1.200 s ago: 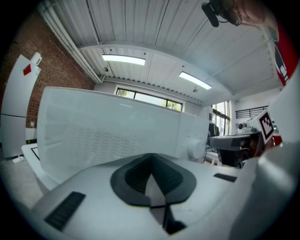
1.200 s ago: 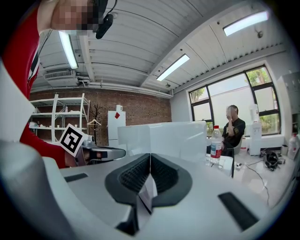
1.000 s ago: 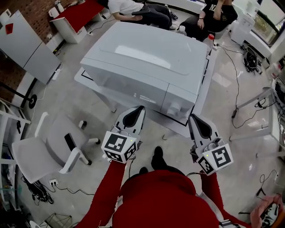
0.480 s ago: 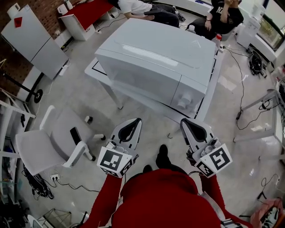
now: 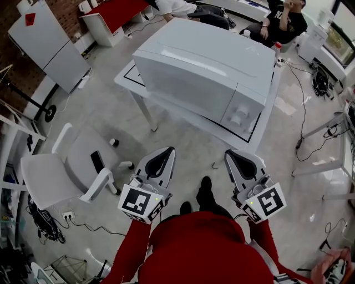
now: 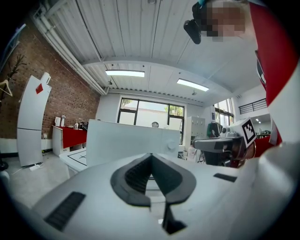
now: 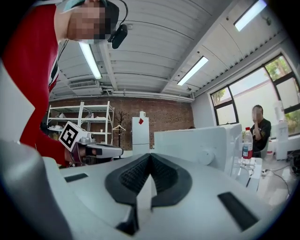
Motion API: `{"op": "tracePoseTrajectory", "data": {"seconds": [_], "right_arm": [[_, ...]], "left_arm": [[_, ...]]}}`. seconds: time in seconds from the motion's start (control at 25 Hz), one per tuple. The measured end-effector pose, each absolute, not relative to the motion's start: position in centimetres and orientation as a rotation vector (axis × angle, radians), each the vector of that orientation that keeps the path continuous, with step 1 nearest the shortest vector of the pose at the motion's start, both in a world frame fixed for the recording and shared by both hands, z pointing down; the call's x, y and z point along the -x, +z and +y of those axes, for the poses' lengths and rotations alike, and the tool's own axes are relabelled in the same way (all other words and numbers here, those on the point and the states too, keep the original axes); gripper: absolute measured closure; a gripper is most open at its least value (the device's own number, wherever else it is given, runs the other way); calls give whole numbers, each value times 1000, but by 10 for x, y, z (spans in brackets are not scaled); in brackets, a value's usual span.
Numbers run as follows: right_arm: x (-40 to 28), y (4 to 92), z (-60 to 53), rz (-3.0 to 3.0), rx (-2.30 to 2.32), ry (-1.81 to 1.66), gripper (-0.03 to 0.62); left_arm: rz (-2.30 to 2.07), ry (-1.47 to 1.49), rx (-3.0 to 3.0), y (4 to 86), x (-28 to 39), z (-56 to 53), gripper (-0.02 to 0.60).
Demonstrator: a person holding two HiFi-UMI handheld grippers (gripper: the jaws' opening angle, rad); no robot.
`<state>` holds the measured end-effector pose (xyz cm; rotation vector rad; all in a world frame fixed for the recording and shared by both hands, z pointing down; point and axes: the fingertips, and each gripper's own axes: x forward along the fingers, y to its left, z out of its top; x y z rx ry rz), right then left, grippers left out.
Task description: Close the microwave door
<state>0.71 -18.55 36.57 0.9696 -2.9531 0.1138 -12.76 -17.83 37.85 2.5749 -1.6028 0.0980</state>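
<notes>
Closed white microwave [image 5: 205,66] sits on a table [image 5: 127,78].

One microwave [image 5: 205,66] sits on one table [image 5: 128,81]. In front of it are two grippers: left gripper [image 5: 168,150] and right gripper [image 5: 232,153]. Left of it stands one chair [image 5: 55,180]. Behind it are one bottle [image 5: 275,49] and two people, one in black [image 5: 288,19] and one in white [image 5: 178,6].
</notes>
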Motion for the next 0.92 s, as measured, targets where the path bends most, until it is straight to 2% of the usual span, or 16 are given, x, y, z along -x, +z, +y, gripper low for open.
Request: {"op": "tracePoseTrajectory", "data": {"seconds": [0.92], "right_arm": [[-4,366,-166,-2950,-1028,107,582]], "left_arm": [[-1573,84,-2582,382,121,-162,572]]}}
